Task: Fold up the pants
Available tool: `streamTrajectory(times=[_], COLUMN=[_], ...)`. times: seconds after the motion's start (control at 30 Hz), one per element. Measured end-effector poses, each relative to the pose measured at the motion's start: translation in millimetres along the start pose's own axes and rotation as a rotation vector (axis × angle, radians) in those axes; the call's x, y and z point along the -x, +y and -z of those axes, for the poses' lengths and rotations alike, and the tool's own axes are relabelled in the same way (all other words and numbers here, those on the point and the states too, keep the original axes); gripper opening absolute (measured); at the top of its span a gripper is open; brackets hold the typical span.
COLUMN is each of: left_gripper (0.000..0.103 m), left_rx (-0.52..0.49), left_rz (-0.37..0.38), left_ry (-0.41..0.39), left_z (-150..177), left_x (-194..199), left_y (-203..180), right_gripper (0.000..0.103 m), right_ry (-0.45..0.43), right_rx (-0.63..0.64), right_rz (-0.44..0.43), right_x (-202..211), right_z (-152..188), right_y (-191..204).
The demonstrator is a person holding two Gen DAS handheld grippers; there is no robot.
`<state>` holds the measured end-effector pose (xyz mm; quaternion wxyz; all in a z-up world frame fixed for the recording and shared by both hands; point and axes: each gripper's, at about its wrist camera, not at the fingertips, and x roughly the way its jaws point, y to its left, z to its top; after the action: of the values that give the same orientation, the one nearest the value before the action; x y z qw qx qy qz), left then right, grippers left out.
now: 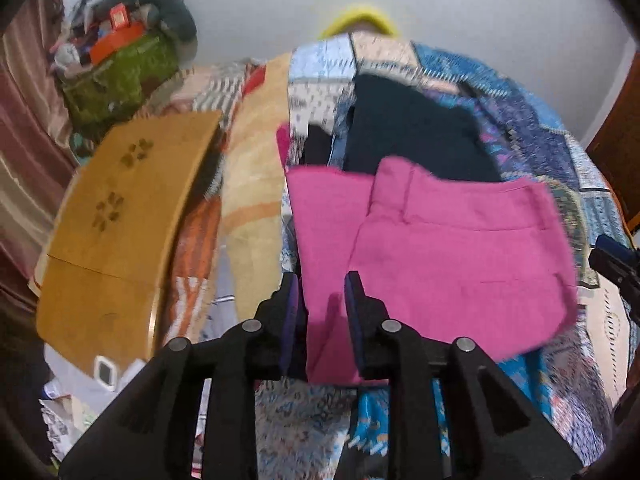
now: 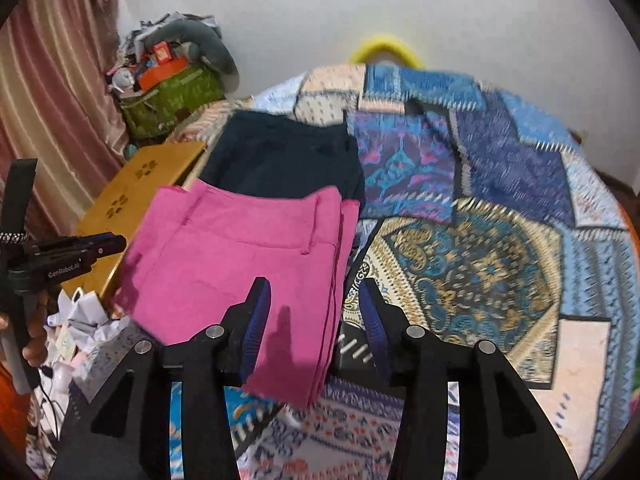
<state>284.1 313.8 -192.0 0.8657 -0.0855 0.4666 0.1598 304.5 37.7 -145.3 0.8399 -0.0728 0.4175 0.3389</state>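
Two claws are hovering over pink pants nearly folded on the bed.

Both claws are standing released: the left claw (image 1: 322, 292) is spreading its jaws over the near left edge of the pink pants (image 1: 432, 248), gripping nothing, and the right claw (image 2: 316, 300) is gaping wide over the near right edge of the pants (image 2: 240, 264), with only a shadow between its fingers. The pants are lying as a compact layered rectangle on the patchwork bedspread (image 2: 500, 240), waistband toward the far side, overlapping a dark folded garment (image 2: 280, 152) behind them. Judging by this, folding is reaching its last stage; the next move is probably calling for smoothing the stack or pinching both near corners to shift it onto the pile.
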Motion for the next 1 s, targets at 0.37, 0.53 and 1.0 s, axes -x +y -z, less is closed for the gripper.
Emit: streamTrajectory(times=[0.37, 0.53, 1.0], left_gripper=[0.030, 0.030, 0.081], left_rx=[-0.084, -0.083, -0.063], left_rz=[0.079, 0.115, 0.058], left_ry=[-0.395, -0.556, -0.768], left_z=[38.2, 74.4, 160.3], left_x=[198.0, 277.9, 364.2], left_y=[-41.8, -59.8, -85.3], right_gripper=[0.042, 0.042, 0.083], right_ry=[-0.333, -0.497, -0.704], right_rx=[0.087, 0.131, 0.130], right_rz=[-0.073, -0.095, -0.061], right_x=[164.2, 232.6, 305.2], right_z=[8.0, 29.9, 91.7], right_y=[40.5, 64.1, 102.0])
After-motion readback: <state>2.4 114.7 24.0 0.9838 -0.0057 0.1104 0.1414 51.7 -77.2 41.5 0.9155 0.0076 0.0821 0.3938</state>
